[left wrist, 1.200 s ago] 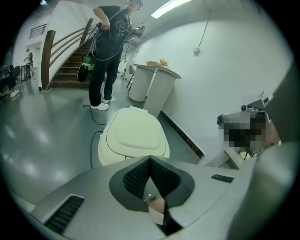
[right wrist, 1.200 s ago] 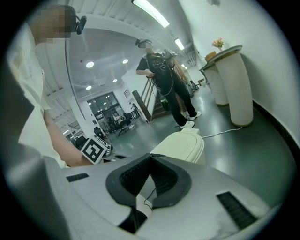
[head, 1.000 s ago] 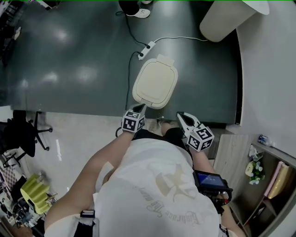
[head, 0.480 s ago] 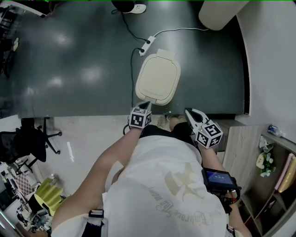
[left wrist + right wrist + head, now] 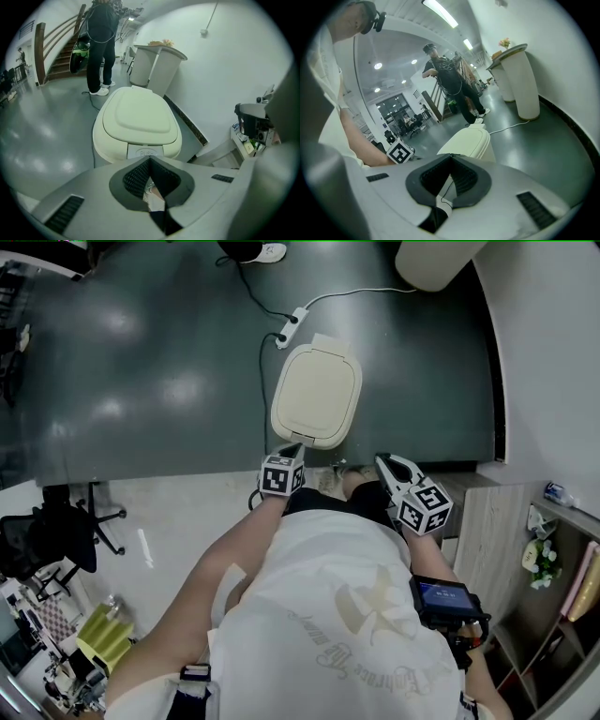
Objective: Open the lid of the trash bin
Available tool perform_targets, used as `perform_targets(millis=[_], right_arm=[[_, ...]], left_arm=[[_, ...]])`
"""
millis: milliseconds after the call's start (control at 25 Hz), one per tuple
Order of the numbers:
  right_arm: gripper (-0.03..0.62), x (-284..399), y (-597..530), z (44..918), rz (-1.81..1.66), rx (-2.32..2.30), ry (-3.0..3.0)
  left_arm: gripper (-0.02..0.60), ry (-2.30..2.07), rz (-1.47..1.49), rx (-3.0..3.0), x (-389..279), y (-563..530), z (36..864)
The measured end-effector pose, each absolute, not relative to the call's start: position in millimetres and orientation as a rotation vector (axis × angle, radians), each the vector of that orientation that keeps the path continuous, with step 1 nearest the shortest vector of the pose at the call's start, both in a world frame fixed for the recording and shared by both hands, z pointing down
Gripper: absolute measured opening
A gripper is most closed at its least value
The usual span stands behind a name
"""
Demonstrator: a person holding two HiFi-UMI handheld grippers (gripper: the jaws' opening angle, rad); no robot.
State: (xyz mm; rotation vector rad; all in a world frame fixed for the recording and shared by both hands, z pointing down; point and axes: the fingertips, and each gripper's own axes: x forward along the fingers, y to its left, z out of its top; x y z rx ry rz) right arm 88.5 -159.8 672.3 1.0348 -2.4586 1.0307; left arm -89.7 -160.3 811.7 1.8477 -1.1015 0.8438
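Trash bin: The cream plastic trash bin with rounded corners point(image 5: 317, 399) is standing on the dark grey glossy floor point(image 5: 141, 362), directly in front of the person and a little left of the middle in the head view.

Lid: The flat cream lid point(image 5: 140, 112) is lying closed on the bin. It is showing a smooth raised panel in its middle, and a small press tab point(image 5: 143, 152) is sitting at its near edge.

Left gripper: The left gripper point(image 5: 292, 449) is pointing at the near edge of the bin, just beside the tab. Whether it is touching cannot be told. Its two jaws are pressing together at the tips, with nothing between them.

Right gripper: The right gripper point(image 5: 383, 464) is hanging to the right of the bin's near corner, apart from it. Its jaws are also meeting at the tips and are gripping nothing.

Far side: A white power strip with its cable point(image 5: 289, 330) is lying on the floor just beyond the bin. A cream round stand point(image 5: 431, 263) is standing at the far right, near the wall. Another person in dark clothes point(image 5: 102, 33) is standing far behind the bin.
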Motion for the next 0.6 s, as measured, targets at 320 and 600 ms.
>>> perform_targets(millis=[320,600], right_arm=[[0.006,87.2,-162.1,673.7,1.034,1.038,-2.453],[0.006,84.8,-162.7,673.3,1.031,1.034,-2.452]], left_arm=[[0.015,-1.086,0.894,1.854,-87.5,-159.1,813.0],[0.015,-1.068,0.912,1.861,-85.2,-158.0,812.8]])
